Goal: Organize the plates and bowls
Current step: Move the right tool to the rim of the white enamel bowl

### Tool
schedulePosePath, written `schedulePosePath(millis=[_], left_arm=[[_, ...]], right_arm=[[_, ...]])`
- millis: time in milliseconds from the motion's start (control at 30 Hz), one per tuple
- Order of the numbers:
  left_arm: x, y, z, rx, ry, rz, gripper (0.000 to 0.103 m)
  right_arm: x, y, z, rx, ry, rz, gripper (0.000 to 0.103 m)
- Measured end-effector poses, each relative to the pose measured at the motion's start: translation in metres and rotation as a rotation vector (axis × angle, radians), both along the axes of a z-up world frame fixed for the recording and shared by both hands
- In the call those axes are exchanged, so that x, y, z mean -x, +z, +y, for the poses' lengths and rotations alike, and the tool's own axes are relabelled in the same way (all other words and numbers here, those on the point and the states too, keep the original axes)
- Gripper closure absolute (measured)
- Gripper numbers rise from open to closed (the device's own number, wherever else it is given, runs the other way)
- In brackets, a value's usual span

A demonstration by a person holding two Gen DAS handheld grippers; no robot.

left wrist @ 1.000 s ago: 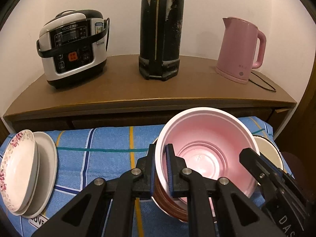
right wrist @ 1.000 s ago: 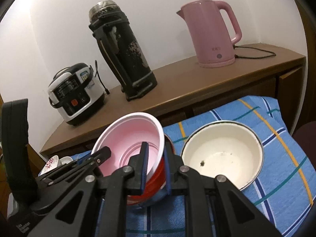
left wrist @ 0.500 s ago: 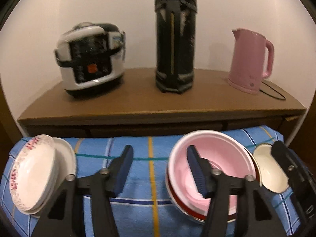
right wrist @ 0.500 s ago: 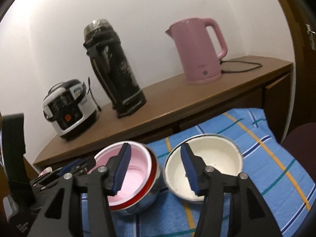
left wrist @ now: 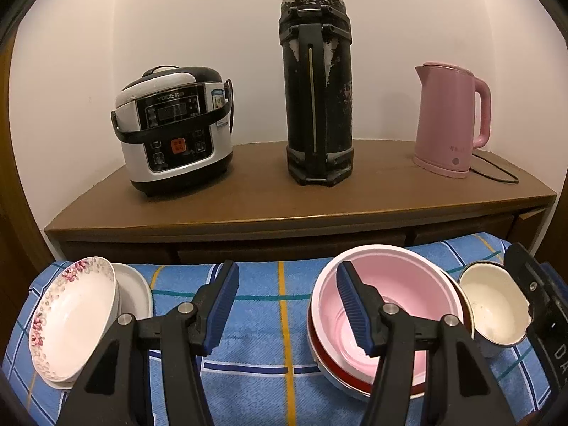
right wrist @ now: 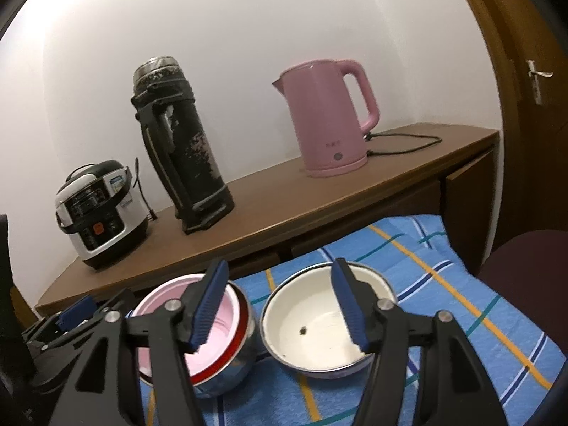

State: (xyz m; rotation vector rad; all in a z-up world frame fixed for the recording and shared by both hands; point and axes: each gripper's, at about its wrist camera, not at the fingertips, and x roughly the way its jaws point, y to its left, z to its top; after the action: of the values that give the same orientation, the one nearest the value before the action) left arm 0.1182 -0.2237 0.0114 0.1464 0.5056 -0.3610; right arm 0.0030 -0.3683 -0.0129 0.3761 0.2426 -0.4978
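1. Pink bowl (left wrist: pixel 387 305) sits inside the red bowl (right wrist: pixel 227 372) on the blue cloth (left wrist: pixel 262 319).
2. Your left claw (left wrist: pixel 287 309) is wide and holds nothing.
3. Your right claw (right wrist: pixel 280 305) has just been opening; it holds nothing.
4. The white bowl (right wrist: pixel 319 330) is just beside.

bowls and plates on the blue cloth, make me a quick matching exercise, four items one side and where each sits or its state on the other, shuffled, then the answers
Items
1. pink bowl
2. cream enamel bowl
3. floral dish
4. pink kettle

Places or states
A. on the wooden counter, cord trailing beside it
B. nested inside a red-rimmed metal bowl
C. stacked on a plain white plate at the cloth's left end
D. alone on the cloth, dark speck inside

Pairs: 1-B, 2-D, 3-C, 4-A
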Motion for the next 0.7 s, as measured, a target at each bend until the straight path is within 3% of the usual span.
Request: schedulePosePath(millis=[200,300,367,700], left_arm=[[0.008,0.003,0.001,0.038,-0.030,-0.033,0.043],[0.016,0.006,-0.002,0.038,-0.049,-0.079,0.035],[0.021,0.006,-0.003,0.031,-0.049,-0.098,0.035],[0.024,0.005,-0.006,0.035,-0.067,-0.080,0.035]], right_arm=[[0.002,0.000,-0.001,0.014,-0.029,0.005,0.033],[0.004,0.000,-0.001,0.023,-0.042,0.005,0.033],[0.005,0.001,-0.001,0.029,-0.054,0.007,0.033],[0.009,0.000,-0.003,0.030,-0.091,0.020,0.032]])
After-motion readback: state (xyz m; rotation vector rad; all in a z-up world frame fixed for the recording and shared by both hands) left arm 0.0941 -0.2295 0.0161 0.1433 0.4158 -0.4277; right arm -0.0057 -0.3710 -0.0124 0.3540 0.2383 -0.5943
